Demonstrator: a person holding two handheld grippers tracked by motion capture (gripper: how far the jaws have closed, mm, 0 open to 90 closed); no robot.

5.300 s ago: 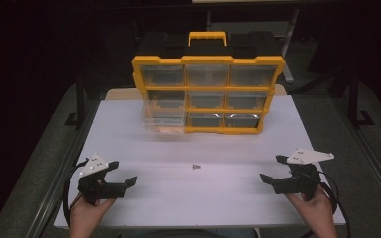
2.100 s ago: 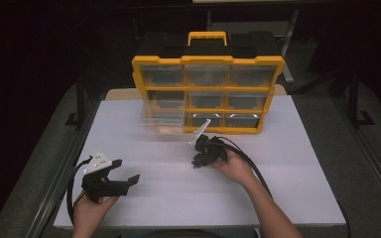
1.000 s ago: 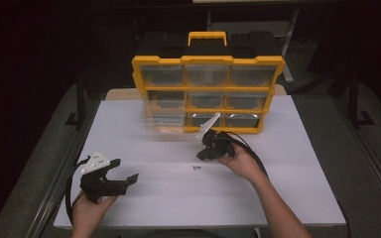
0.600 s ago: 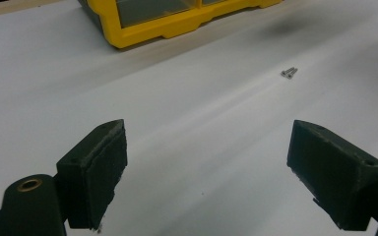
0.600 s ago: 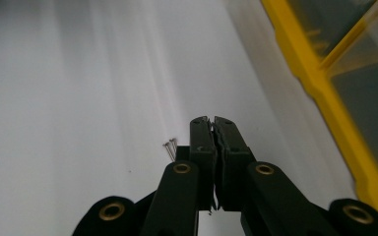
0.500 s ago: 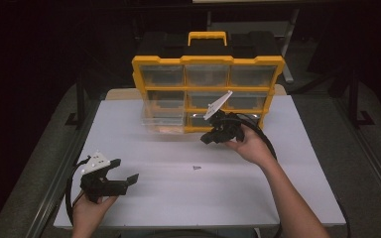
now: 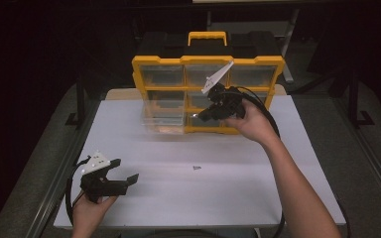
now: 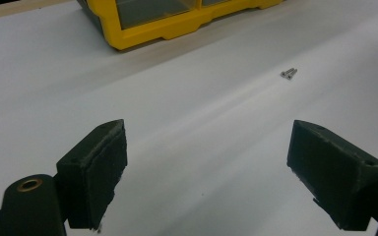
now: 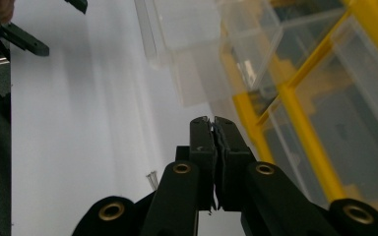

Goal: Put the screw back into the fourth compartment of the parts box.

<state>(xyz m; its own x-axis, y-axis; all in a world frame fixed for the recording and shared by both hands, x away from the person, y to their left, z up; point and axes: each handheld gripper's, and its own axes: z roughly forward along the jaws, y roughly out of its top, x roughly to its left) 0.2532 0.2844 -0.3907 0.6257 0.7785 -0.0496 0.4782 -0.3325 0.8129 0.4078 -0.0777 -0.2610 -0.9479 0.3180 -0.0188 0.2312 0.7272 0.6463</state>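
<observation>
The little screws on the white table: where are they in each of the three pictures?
High view: screws at table centre, before the yellow drawer box.
Left gripper view: upper right, beyond the jaws.
Right gripper view: low, left of the jaws.
Shared landmark: the yellow drawer box.

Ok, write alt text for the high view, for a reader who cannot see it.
A person's right gripper, jaws shut, is raised in front of a yellow drawer organizer at the back of a white table. One clear drawer at its lower left is pulled out. The left gripper rests open near the front left, and small screws lie mid-table.
</observation>
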